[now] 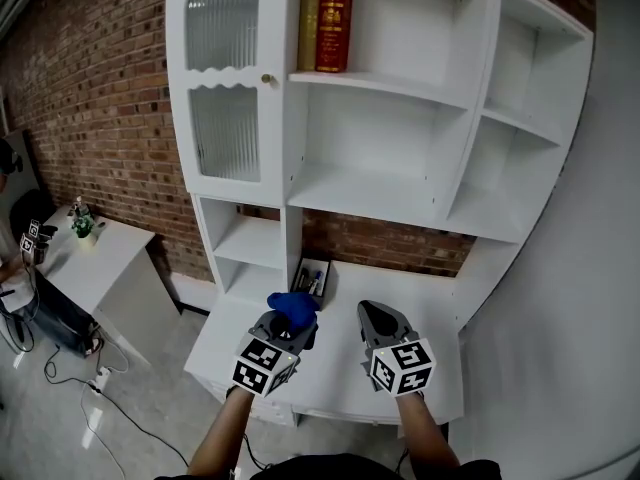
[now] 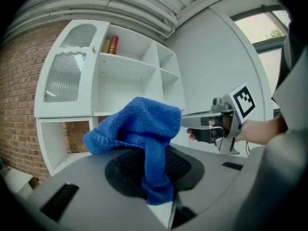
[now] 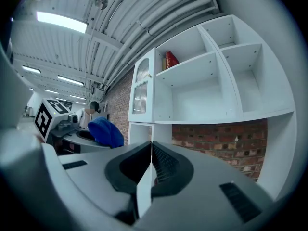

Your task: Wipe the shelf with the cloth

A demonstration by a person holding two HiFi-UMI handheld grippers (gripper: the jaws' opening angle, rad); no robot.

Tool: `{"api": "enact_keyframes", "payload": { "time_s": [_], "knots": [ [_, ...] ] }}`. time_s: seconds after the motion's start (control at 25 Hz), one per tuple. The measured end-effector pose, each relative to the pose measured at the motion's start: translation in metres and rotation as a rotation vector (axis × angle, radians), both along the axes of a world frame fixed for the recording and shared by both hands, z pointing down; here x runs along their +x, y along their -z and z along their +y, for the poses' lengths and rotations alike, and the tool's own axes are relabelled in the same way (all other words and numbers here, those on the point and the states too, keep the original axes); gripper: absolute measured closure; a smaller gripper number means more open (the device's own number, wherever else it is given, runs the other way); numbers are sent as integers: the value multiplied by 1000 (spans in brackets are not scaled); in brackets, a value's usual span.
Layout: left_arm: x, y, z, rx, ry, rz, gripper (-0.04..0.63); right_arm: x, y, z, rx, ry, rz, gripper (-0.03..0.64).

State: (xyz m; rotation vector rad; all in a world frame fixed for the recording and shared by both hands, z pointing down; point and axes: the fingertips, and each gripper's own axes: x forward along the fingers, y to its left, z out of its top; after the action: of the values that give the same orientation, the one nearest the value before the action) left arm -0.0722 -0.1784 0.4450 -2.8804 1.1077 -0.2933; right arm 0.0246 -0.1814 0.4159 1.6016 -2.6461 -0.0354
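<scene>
Now blue terry cloth [image 1: 293, 304] is pinched in L gripper [image 1: 288, 323]; R gripper [image 1: 377, 320] closed, empty.
Could be tugged loose on white wooden shelf [image 1: 360, 190] w/ thin grip.

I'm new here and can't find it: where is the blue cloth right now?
In the head view the blue cloth sits low, left of centre, clamped in the left gripper above the shelf unit's white counter.

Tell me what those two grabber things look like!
The left gripper and right gripper are matching grey shells with black ribbed pads inside the jaws. Each carries a white cube with black square markers. No sleeves cover the forearms.
</scene>
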Motion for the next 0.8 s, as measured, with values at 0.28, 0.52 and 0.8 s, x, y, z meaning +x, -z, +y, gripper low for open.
{"api": "enact_keyframes", "payload": {
  "time_s": [0.28,0.52,0.8],
  "knots": [
    [7,-2,12,25,45,88,506,5,-2,8,3,19,-3,597],
    [13,-5,17,10,50,108,506,8,-1,10,3,26,-5,597],
    [15,-1,18,3,41,135,506,4,-3,13,0,46,5,597]
  ]
}}
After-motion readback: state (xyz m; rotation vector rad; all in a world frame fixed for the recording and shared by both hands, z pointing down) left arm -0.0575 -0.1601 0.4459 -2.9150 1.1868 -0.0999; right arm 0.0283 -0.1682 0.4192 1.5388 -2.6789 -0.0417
